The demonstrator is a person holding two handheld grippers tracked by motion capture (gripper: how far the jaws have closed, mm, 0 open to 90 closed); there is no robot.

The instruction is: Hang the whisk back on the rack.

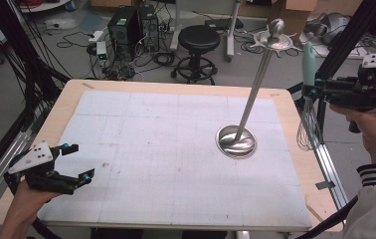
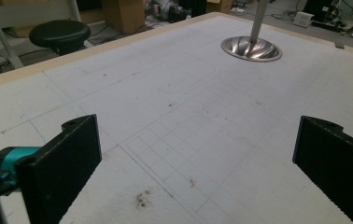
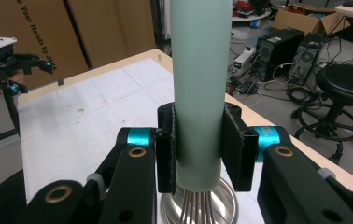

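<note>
Right gripper [image 1: 311, 88] raised past the table's [image 1: 295, 149] right edge, jaws clamped on a whisk's [image 1: 308, 67] pale green handle, held upright, wires hanging below. In the right gripper view, handle [image 3: 198, 88] squeezed between both black jaws. Metal stand [image 1: 236, 141] resting on the white mat [image 1: 166, 149], right of centre, pole leaning toward the whisk, well apart from it. Left gripper [image 1: 79, 163] low over the mat's near-left corner, jaws wide apart, holding nothing.
</note>
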